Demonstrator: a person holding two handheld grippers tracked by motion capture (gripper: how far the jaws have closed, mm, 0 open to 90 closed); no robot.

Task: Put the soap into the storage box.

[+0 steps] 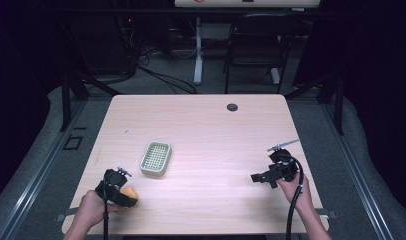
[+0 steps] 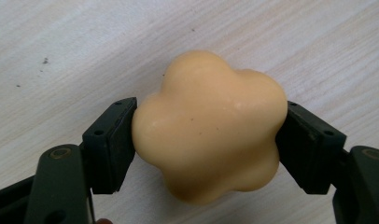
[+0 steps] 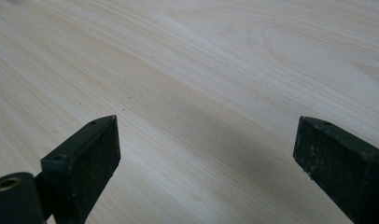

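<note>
No readable writing shows on anything. One soap [image 2: 208, 128], pale orange and flower-shaped, sits clamped between the jaws of the left gripper [image 2: 208, 140] at the table's [image 1: 206, 125] near left corner. One green dish [image 1: 155, 158] lies near it, apart. The right gripper [image 3: 206, 154] hovers over bare wood, jaws wide apart.

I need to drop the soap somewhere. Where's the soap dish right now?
In the high view the soap dish sits left of the table's middle, just ahead and right of the left hand-held gripper.
</note>
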